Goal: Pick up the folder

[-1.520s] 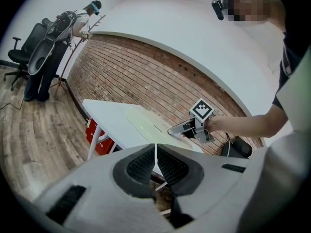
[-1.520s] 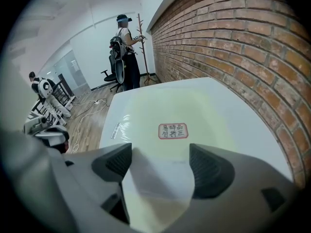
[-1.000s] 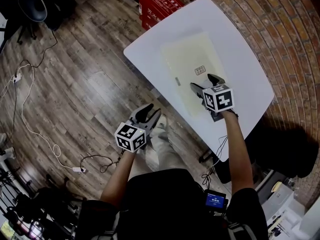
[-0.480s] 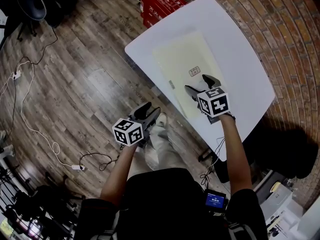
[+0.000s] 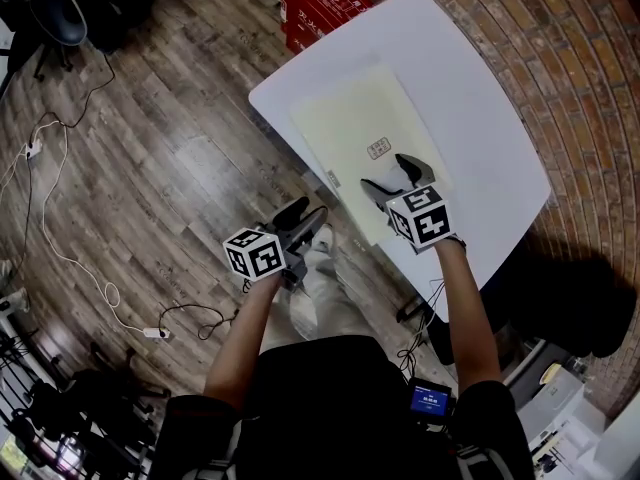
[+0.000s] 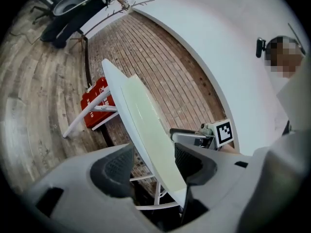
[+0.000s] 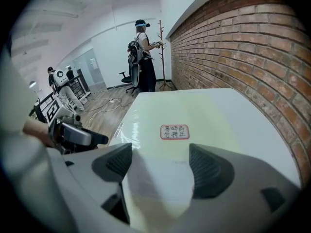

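A pale yellow folder (image 5: 355,118) with a small red-framed label (image 5: 379,149) lies on the white table (image 5: 470,98), its left edge out past the table's rim. My right gripper (image 5: 388,173) stands open over the folder's near part, its jaws on either side of bare folder (image 7: 180,110) below the label (image 7: 175,131). I cannot tell whether its tips touch the sheet. My left gripper (image 5: 308,213) hangs off the table's near-left side, its jaws just been opening. The folder's edge (image 6: 141,110) lines up with their gap, ahead of the pads and untouched.
A red box (image 5: 320,3) sits on the floor behind the table. A brick wall (image 5: 580,48) runs along the table's right. Cables (image 5: 60,218) trail over the wooden floor and an office chair (image 5: 55,13) stands far left. People (image 7: 143,52) stand far off.
The folder has slid with my right gripper toward the table's left rim and now overhangs it. My left gripper has rolled and its jaws stand wider.
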{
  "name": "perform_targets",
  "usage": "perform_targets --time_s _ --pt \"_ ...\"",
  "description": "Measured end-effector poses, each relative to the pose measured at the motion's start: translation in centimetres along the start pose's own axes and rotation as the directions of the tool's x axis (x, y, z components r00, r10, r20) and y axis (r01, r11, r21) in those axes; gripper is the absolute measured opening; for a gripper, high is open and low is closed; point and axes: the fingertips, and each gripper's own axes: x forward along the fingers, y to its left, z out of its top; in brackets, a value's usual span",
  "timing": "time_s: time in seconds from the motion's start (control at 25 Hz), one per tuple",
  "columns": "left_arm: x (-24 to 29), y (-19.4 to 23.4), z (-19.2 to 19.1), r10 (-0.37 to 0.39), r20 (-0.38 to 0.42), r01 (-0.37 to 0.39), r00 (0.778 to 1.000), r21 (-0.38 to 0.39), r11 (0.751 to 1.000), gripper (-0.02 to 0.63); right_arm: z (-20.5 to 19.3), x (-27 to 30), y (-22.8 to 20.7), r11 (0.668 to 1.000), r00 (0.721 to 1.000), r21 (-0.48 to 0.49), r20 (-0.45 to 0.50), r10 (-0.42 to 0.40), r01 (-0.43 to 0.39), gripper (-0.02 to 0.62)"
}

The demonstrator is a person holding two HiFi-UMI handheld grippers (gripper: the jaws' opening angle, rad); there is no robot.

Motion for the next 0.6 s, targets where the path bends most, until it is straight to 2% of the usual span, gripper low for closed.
perform_targets --time_s 0.2,0.4,0.6 --pt "0.7 0.1 -0.1 -0.041 0.001 0.041 0.999 -0.087 0.995 0.276 -0.3 0.0 1.1 0.999 1.000 -0.028 0.019 0.021 -0.021 0.336" --pt "0.4 1.1 0.3 -0.050 0.051 0.059 0.997 -0.194 0.979 0.296 -0.3 -0.1 2.0 0.999 0.999 -0.042 0.036 0.032 -0.031 0.336" --pt "0.5 1.5 0.5 -0.068 0.087 0.088 0.994 -0.256 0.963 0.313 -0.5 -0.2 2.6 0.998 0.998 -0.053 0.042 0.039 -0.036 0.336"
